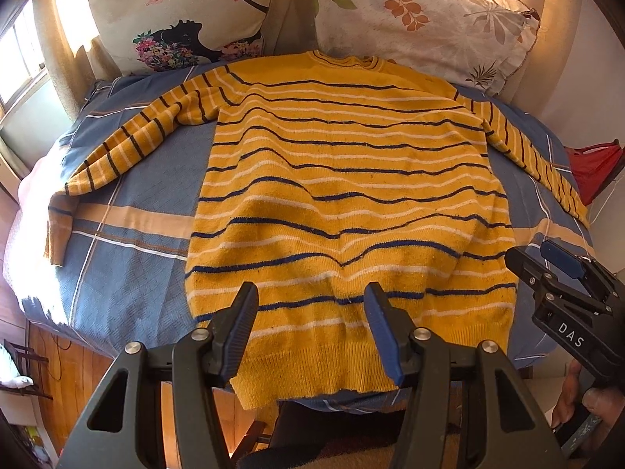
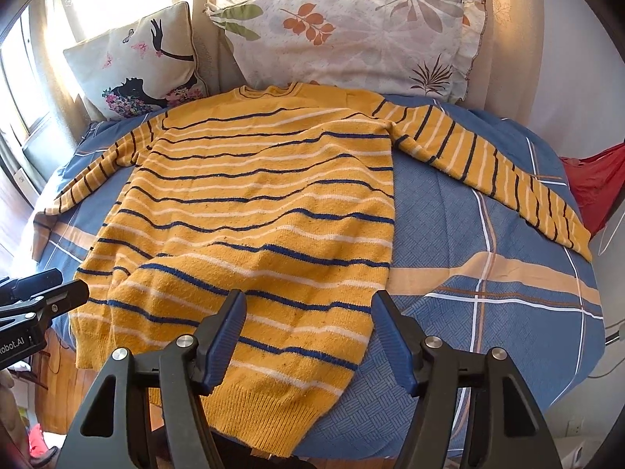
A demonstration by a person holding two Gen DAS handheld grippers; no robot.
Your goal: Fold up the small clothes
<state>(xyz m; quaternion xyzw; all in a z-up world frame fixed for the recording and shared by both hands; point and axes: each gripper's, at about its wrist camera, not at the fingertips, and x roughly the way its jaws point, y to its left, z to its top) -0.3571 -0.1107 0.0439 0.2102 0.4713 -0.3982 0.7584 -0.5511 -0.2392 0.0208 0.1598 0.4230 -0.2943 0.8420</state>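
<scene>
Knit: soft mustard-yellow wool with navy and white stripes; the sweater [image 1: 343, 179] lies flat, front or back up I cannot tell, on the blue plaid bedspread [image 1: 133, 234].
Place: the sweater sits in the middle of the bedspread, its neck just short of the leaf-print pillow [image 1: 425, 15] and its ribbed hem hanging a little past the bedspread's near edge.
Long axis: runs from hem to collar, straight away from both cameras, toward the leaf-print pillow.
Sleeves: both spread outward and slanting back toward the hem side, the left one reaching the bedspread's left edge and drooping over it, the right one trailing to the right edge near a red cloth [image 2: 593, 179].
Left gripper [image 1: 312, 328]: jaws spread wide, holding nothing, poised over the hem's left half.
Right gripper [image 2: 308, 336]: jaws likewise wide and empty, over the hem's right corner, one finger above knit and the other above bedspread.
Stage: judged from the flat layout, no fold has been made yet.
Risk, hem: the overhanging hem could slide off the bedspread if one corner is tugged, dragging the body askew.
Risk, pinch: thick, wavy knit may bunch, so a jaw could catch only the top layer or also snag bedspread.
Risk, sleeves: the drooping left sleeve may pull the fold crooked.
</scene>
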